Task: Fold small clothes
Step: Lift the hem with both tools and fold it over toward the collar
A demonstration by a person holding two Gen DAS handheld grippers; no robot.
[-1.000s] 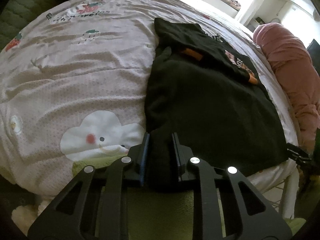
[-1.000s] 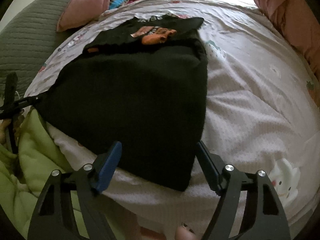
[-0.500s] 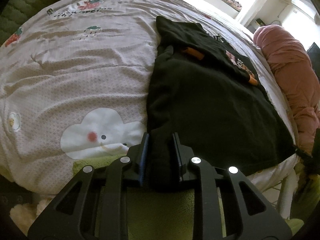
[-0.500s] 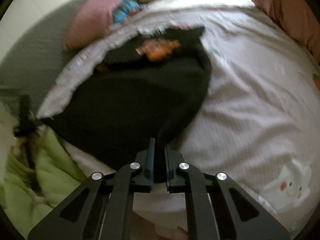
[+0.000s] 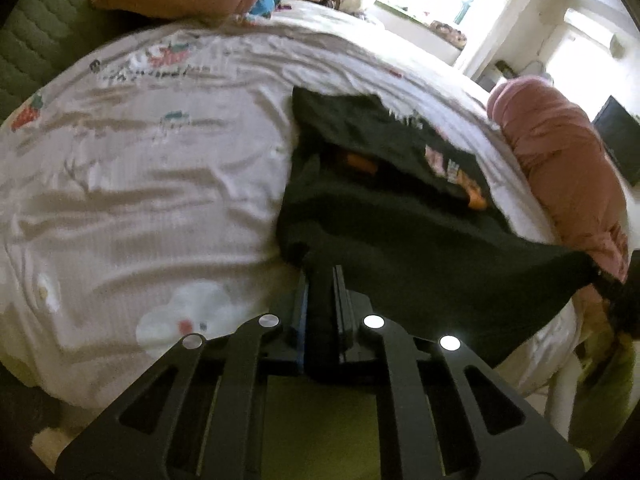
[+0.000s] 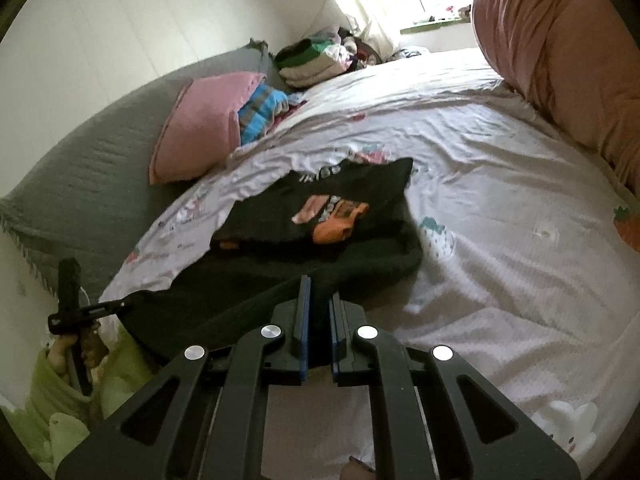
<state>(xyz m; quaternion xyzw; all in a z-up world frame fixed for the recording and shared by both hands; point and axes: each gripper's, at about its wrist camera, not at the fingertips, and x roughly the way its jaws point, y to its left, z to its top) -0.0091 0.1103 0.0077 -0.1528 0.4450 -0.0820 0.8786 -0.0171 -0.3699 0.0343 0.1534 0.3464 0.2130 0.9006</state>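
While both grippers, left (image 5: 322, 276) and right (image 6: 318, 292), pinch the black shirt (image 6: 280, 288) hem, uneven lifting risks a skewed fold.

Black garment (image 6: 320, 216) between right gripper (image 6: 318, 300) jaws

Black skeletal tongs (image 5: 322, 276) w/ silver screws, blue pads (image 6: 305, 312); light-green sleeve (image 6: 60, 396).

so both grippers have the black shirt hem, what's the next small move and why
Probably carry the hem forward toward the orange print. The left gripper and right gripper each pinch a near corner of the black shirt, whose near edge is lifted off the bedsheet, so folding it over seems the natural next step.
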